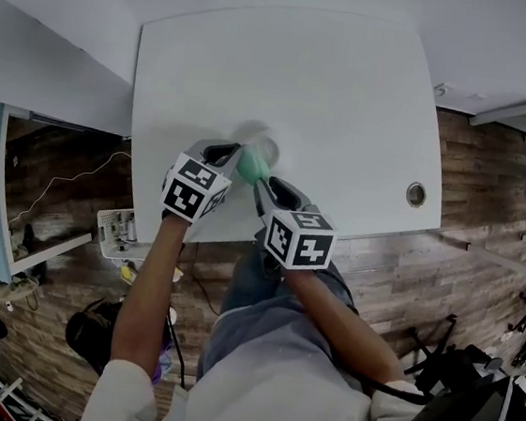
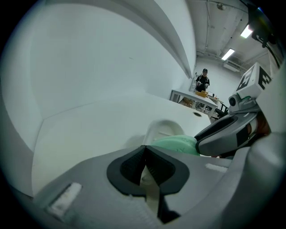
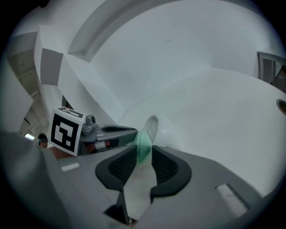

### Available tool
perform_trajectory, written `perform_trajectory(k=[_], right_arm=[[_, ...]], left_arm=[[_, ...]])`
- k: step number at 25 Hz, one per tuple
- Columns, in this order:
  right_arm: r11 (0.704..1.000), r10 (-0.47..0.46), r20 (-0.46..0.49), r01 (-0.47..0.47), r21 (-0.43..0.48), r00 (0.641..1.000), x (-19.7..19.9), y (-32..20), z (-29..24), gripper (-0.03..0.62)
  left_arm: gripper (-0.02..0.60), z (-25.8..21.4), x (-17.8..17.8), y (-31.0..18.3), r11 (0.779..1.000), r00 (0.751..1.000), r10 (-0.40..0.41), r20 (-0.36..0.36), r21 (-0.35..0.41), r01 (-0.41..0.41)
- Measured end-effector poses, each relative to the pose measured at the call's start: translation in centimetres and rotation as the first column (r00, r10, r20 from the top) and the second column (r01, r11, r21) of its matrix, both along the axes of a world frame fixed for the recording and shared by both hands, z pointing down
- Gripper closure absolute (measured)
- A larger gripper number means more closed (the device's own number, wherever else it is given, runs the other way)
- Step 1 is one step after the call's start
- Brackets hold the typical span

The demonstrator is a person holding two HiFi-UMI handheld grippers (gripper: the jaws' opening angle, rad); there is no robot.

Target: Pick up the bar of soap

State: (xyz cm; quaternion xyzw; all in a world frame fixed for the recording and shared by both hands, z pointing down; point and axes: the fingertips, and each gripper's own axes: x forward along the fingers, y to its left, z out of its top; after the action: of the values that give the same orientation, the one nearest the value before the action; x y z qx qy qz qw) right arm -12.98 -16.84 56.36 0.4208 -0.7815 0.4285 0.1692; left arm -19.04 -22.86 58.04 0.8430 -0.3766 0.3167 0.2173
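1. Right gripper (image 3: 143, 150): jaws parted fairly wide, clamping nothing; soap (image 3: 144, 141) edge-on in the gap, close to the left pad, clear of the right one
2. Left gripper (image 2: 144, 150): jaws shut tip to tip, empty; soap just ahead and to the right of its tips, outside the jaws
3. Soap: green, off the right tips' front, propped against a white dish (image 3: 169, 129) on the table (image 1: 353, 83); whether tilted or flat, hard to tell
4. Long axis: seemingly running away from the right tool, along its jaws, thin sides facing the pads
5. Nearer tool: the right, already astride; probably needs only a squeeze, then a lift
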Motion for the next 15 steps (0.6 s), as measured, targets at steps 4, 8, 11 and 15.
perform_trajectory(k=[4, 8, 11, 15], right_arm=[[1.0, 0.006, 0.031, -0.006, -0.003, 0.999, -0.24, -0.16, 0.01, 0.494], [1.0, 0.008, 0.067, -0.006, -0.024, 0.998, -0.68, -0.33, 0.36, 0.47], [0.999, 0.007, 0.074, -0.004, -0.033, 0.997, -1.07, -0.48, 0.62, 0.457], [1.0, 0.002, 0.069, 0.0, -0.028, 0.998, -0.96, -0.56, 0.69, 0.461]], left_arm=[[0.58, -0.03, -0.1, -0.04, 1.0, 1.0, -0.009, -0.005, 0.005, 0.009], [0.58, -0.03, -0.25, 0.06, 1.0, 1.0, -0.019, -0.017, 0.007, 0.019], [0.58, -0.06, -0.26, 0.12, 1.0, 1.0, -0.02, -0.018, 0.011, 0.021], [0.58, 0.0, -0.12, 0.08, 1.0, 1.0, -0.021, -0.016, 0.014, 0.021]])
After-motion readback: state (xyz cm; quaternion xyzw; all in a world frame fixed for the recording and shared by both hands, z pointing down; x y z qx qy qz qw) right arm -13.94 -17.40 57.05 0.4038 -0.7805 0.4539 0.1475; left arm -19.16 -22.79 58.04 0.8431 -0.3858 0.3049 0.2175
